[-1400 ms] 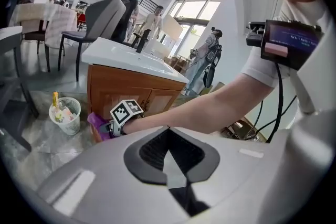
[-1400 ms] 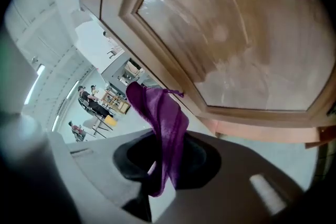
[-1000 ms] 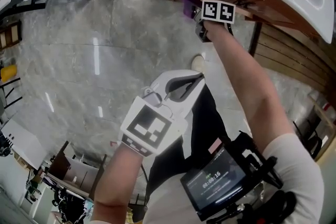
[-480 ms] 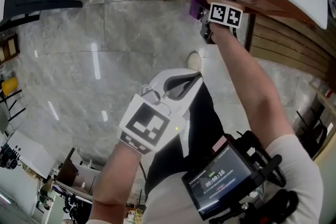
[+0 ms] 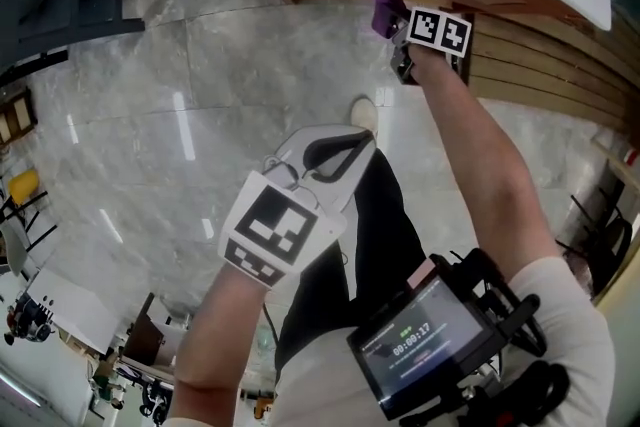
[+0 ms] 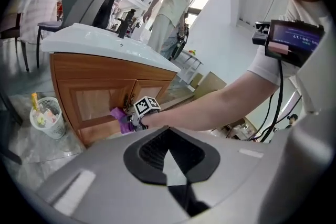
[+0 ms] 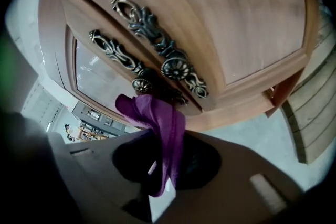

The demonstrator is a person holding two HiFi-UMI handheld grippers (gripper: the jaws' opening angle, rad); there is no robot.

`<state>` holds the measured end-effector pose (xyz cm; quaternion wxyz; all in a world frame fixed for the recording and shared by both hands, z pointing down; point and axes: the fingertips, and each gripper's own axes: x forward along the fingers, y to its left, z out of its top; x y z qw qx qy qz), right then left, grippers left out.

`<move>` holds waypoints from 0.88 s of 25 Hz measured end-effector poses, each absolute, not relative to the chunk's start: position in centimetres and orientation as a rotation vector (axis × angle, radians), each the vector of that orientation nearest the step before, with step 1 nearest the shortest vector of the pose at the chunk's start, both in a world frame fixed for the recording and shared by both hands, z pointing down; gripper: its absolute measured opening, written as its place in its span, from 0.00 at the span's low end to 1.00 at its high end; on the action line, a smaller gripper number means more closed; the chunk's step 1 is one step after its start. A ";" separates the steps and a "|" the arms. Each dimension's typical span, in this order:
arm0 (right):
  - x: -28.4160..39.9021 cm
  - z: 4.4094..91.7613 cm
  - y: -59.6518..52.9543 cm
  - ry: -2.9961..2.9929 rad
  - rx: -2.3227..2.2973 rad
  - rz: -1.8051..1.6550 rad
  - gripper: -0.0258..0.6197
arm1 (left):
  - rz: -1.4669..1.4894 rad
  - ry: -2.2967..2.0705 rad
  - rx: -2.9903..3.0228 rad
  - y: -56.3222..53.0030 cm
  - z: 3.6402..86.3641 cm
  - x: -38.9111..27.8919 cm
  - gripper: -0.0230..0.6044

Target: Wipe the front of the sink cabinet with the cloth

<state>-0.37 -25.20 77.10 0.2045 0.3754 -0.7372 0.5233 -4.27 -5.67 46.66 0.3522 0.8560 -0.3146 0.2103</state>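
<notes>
**Inspector:** Cloth position?

**Operator:** The purple cloth (image 7: 157, 134) is clamped in my right gripper (image 7: 163, 186). Its free fold is up ahead at the sink cabinet front (image 7: 252, 23), by the ornate handles (image 7: 157, 44).

**Inspector:** Hazards?

**Operator:** In my judgement it could snag on those handles and pull free. My left gripper (image 6: 168, 165) is closed on nothing, well behind. The waste basket (image 6: 44, 115) is beyond, not obstructing.
</notes>
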 end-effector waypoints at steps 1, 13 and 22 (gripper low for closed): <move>0.4 77.2 -25.3 -2.048 1.062 1.461 0.17 | 0.552 -0.810 2.212 -5.8 46.8 -4.1 0.05; 8.9 77.5 -28.1 -1.997 1.182 1.446 0.17 | 0.653 -0.751 2.168 -7.1 48.3 -1.0 0.05; 16.1 78.4 -29.6 -1.941 1.285 1.460 0.17 | 0.706 -0.687 2.156 -8.9 49.8 1.9 0.05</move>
